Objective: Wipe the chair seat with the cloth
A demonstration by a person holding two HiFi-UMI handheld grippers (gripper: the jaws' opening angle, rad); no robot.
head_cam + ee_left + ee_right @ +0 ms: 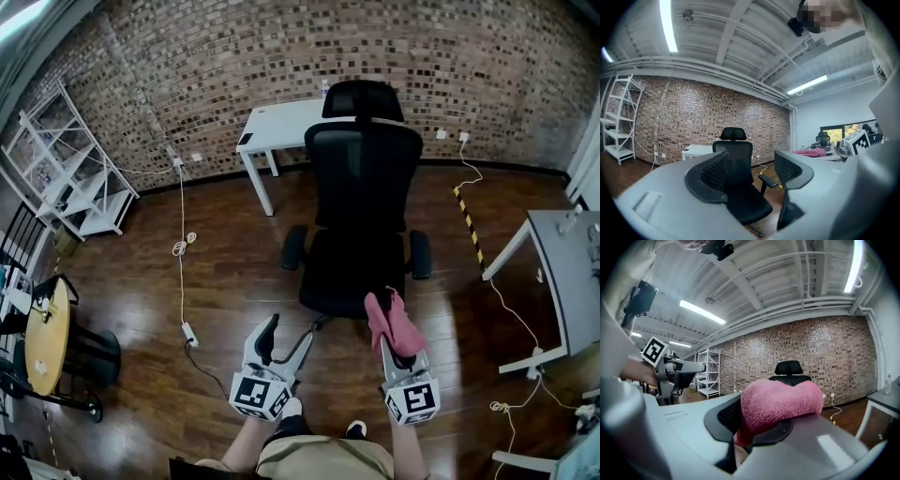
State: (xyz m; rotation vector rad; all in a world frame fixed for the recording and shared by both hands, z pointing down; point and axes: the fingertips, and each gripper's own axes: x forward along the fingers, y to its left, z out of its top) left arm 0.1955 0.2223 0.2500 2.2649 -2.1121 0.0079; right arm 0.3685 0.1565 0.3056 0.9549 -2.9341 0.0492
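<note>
One cloth, pink, sits clamped in my right tongs; my left tongs gape, empty. It looks soft, light and floppy, so I judge a bunched hold best for wiping the chair seat.

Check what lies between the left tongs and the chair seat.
Only bare wood floor, in the head view; the left tongs, open, frame the chair seat unobstructed.

Right gripper jaws clamped on pink cloth; cloth bulges above them. Black chair directly behind cloth, headrest visible, against brick wall. White shelf left of chair. Left gripper farther left, marker cube up.
</note>
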